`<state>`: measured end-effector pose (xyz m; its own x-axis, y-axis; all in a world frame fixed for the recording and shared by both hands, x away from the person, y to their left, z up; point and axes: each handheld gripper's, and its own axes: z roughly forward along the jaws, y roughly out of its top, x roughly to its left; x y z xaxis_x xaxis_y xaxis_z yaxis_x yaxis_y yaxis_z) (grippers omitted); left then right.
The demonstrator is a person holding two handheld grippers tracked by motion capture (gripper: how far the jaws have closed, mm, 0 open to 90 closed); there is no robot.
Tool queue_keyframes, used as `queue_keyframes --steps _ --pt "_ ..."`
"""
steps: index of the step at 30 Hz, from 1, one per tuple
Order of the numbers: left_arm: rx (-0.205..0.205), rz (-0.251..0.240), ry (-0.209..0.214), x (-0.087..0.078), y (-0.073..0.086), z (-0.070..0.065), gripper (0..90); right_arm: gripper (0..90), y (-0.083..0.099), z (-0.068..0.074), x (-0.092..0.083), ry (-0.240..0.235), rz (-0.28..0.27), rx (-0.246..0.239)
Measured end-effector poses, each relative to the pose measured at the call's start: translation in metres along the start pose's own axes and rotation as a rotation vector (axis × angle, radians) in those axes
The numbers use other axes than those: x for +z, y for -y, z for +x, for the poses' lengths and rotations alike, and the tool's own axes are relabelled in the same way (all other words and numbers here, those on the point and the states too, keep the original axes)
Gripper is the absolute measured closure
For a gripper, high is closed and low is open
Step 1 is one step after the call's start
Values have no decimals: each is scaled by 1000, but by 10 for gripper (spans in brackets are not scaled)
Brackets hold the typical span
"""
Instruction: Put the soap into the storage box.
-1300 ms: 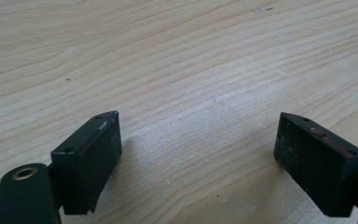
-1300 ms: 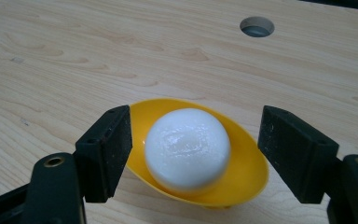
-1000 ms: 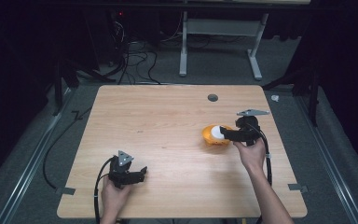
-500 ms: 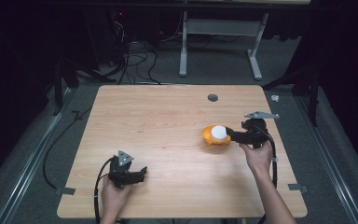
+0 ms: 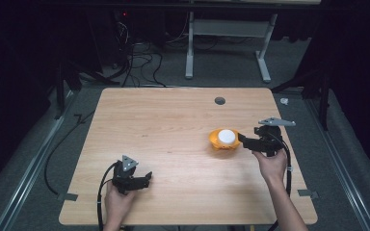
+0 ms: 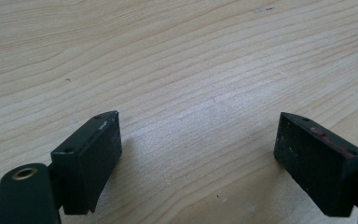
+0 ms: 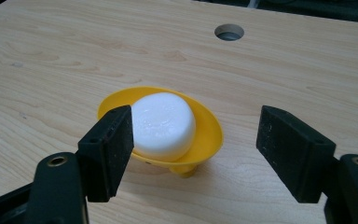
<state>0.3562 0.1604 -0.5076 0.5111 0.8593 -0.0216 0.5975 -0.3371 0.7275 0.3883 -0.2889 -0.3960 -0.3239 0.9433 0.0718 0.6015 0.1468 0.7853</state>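
High view. Wooden table (image 5: 173,144), with a round grommet hole (image 5: 219,100) near its far edge as the landmark. Yellow dish (image 5: 224,139) stands a little nearer the person than the hole and slightly to the right, holding a white round puck (image 5: 227,136). Right gripper (image 5: 243,139) sits just right of the dish, aimed leftward at it, jaws apart, nothing held. Left gripper (image 5: 147,177) lies well apart from the hole, toward the near left of the table, jaws apart and empty.

Left gripper view. Two black jaws spread wide over bare wood grain; nothing between them.

Right gripper view. The dish (image 7: 205,126) is shallow, funnel-like, tilted on a small stub foot, its open face turned up and toward the camera; the hole (image 7: 229,31) lies beyond it. The puck (image 7: 163,123) rests inside, a short squat cylinder, its axis leaning with the dish, flat face up. The left jaw stands in front of the dish's near rim; the right jaw stands clear to the side.

Handling, as a judgement. The dish looks like thin, light plastic, stiff but easily tipped on its foot. The puck looks smooth, perhaps waxy or soapy, so likely slippery. Best hold: across the puck's side wall, or pinching the dish rim.
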Motion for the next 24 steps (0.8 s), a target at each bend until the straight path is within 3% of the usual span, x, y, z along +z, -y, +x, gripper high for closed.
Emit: queue_keyframes --steps 24 --pt "0 -1 -1 0 0 0 153 284 14 -9 -24 4 -39 26"
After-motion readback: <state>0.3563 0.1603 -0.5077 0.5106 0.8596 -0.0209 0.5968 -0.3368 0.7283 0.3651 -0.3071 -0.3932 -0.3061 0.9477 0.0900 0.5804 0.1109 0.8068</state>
